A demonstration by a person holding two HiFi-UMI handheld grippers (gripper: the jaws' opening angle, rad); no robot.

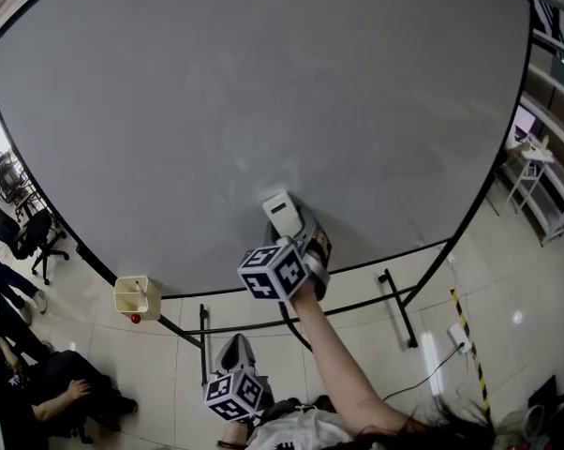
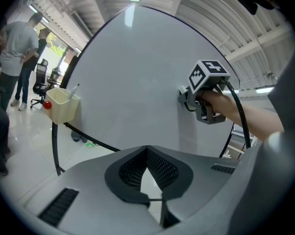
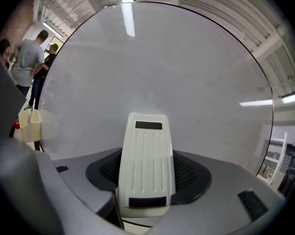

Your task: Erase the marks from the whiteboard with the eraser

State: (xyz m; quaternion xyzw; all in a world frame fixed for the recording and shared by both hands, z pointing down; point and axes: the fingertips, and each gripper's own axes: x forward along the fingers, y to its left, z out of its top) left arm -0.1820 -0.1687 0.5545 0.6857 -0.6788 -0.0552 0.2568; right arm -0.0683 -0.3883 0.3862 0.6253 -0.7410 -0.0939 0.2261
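A large whiteboard [image 1: 263, 101] on a black stand fills the head view; its surface looks grey with only faint smudges. My right gripper [image 1: 296, 232] is shut on a white ribbed eraser [image 1: 280, 212], pressed against the board's lower middle. The right gripper view shows the eraser [image 3: 146, 163] between the jaws, pointing at the board [image 3: 162, 67]. My left gripper [image 1: 235, 356] hangs low below the board, away from it. In the left gripper view its jaws [image 2: 148, 173] are shut with nothing between them, and the right gripper [image 2: 206, 99] shows against the board [image 2: 133, 82].
A cream holder [image 1: 137, 296] with a marker and a red knob hangs at the board's lower left edge. People stand and sit at left [image 1: 38, 382], near office chairs [image 1: 38, 237]. White shelving [image 1: 544, 176] is at right. A cable [image 1: 432, 373] lies on the floor.
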